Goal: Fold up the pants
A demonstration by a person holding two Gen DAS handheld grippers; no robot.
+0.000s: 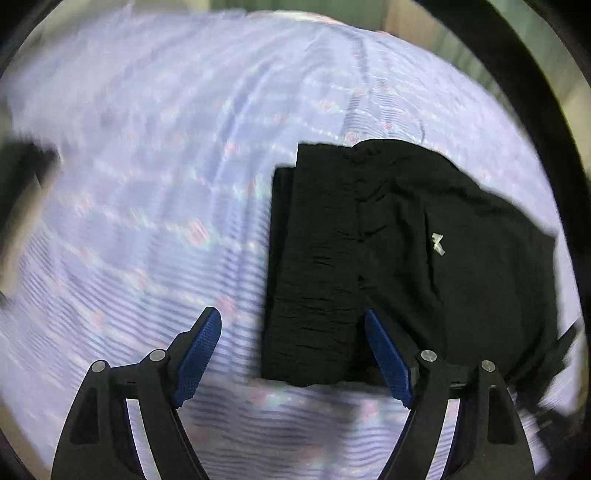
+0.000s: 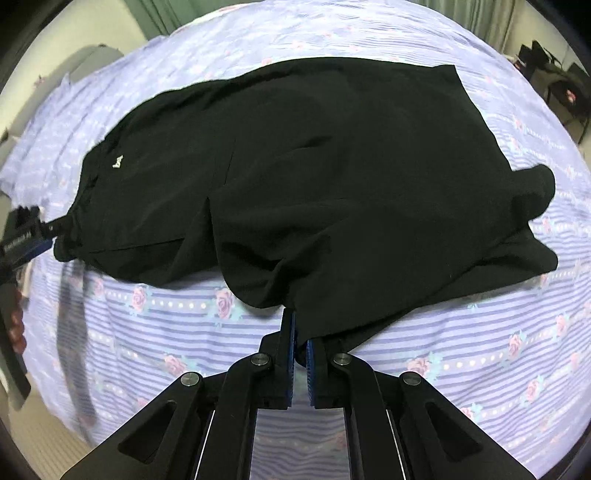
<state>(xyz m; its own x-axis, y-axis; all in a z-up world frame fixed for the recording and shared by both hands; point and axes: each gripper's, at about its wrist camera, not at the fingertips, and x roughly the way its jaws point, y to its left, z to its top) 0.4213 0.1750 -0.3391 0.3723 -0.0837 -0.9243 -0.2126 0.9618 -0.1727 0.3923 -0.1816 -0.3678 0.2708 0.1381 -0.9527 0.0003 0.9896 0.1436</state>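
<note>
Black pants point(image 2: 314, 166) with a small white logo point(image 2: 117, 161) lie partly folded on a bed with a lilac striped floral sheet point(image 2: 166, 314). My right gripper point(image 2: 300, 332) is shut on the near edge of the pants fabric. In the left wrist view the pants point(image 1: 406, 251) lie as a folded stack at the right. My left gripper point(image 1: 291, 332) is open and holds nothing, with its right finger point(image 1: 388, 354) over the near corner of the stack. The left gripper point(image 2: 26, 236) also shows at the left edge of the right wrist view, by the waistband.
The sheet point(image 1: 147, 184) covers the whole bed. Green curtains point(image 2: 166, 14) and a wall stand behind it. A dark bag or chair point(image 2: 554, 77) stands at the far right beyond the bed.
</note>
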